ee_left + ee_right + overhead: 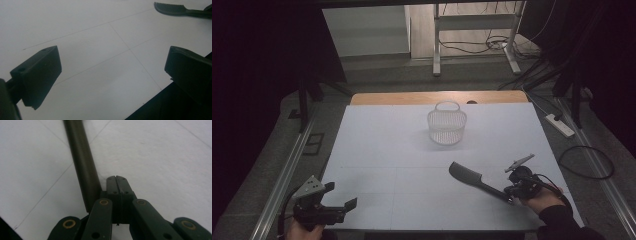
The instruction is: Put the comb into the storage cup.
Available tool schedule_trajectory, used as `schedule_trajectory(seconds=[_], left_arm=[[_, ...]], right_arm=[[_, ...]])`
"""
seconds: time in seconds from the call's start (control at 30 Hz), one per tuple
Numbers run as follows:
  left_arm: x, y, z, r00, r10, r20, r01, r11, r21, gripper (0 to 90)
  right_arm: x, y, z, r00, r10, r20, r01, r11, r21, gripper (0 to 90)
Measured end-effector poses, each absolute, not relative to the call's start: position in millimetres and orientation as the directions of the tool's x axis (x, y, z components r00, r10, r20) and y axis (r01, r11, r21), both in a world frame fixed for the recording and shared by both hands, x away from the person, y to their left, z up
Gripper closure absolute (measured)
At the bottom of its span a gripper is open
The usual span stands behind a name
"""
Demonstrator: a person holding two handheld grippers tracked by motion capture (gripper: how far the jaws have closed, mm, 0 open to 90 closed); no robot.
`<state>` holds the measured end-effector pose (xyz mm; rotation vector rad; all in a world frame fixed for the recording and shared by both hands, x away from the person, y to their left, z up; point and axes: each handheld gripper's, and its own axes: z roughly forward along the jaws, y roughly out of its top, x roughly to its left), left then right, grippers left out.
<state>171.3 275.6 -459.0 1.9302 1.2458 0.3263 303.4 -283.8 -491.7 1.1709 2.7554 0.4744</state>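
The right gripper [513, 192], jaws pressed together, touches the black spatula [473, 179] handle at lower right, likely to push it, while the left gripper [343, 200] waits wide open at lower left.

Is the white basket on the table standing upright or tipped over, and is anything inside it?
Upright: the white basket stands on its base, rim and handle on top. Through its mesh wall in the high view it looks empty.

No legible text, label or number anywhere (dim frames)
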Motion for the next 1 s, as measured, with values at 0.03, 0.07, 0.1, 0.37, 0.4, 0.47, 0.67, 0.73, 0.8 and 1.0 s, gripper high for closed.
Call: schedule_trajectory(seconds=[0.03,0.07,0.1,0.37,0.4,0.47,0.67,0.73,0.8,1.0], left_arm=[[171.3,275.5,-459.0,0.482,0.854,-0.196,0.648,-0.197,0.736,1.4],[171.3,275.5,-459.1,0.482,0.854,-0.196,0.648,-0.197,0.736,1.4],[171.3,275.5,-459.1,0.482,0.854,-0.196,0.648,-0.197,0.736,1.4],[171.3,275.3,-459.1,0.482,0.854,-0.196,0.648,-0.197,0.735,1.4],[171.4,275.3,-459.1,0.482,0.854,-0.196,0.648,-0.197,0.735,1.4],[171.4,275.3,-459.1,0.482,0.854,-0.196,0.649,-0.198,0.735,1.4],[171.5,275.4,-459.1,0.482,0.854,-0.196,0.649,-0.197,0.735,1.4],[171.5,275.4,-459.1,0.482,0.854,-0.197,0.649,-0.197,0.735,1.4],[171.5,275.4,-459.1,0.482,0.854,-0.197,0.65,-0.197,0.734,1.4],[172.2,275.3,-459.4,0.481,0.854,-0.2,0.654,-0.197,0.73,1.4]], right_arm=[[302.2,-282.9,-491.7,-0.699,0.714,0.023,0.681,0.656,0.324,89.4],[301.4,-282.4,-491.8,-0.701,0.712,0.025,0.68,0.658,0.324,89.4],[300.3,-281.7,-491.7,-0.704,0.709,0.027,0.678,0.661,0.321,89.4],[290.3,-274.0,-491.8,-0.731,0.681,0.043,0.657,0.686,0.312,89.4],[289.5,-273.5,-491.9,-0.735,0.677,0.043,0.654,0.69,0.31,89.4],[288.5,-272.9,-491.9,-0.735,0.677,0.038,0.653,0.691,0.31,89.4],[288.1,-275.5,-486.6,-0.724,0.689,0.027,0.653,0.672,0.35,85.7],[287.8,-277.4,-482.8,-0.715,0.699,0.02,0.653,0.659,0.373,82.1],[287.3,-279.1,-479.4,-0.707,0.708,0.007,0.653,0.648,0.392,77.2],[286.3,-282.4,-467.7,-0.671,0.741,-0.016,0.652,0.601,0.461,61.5]])
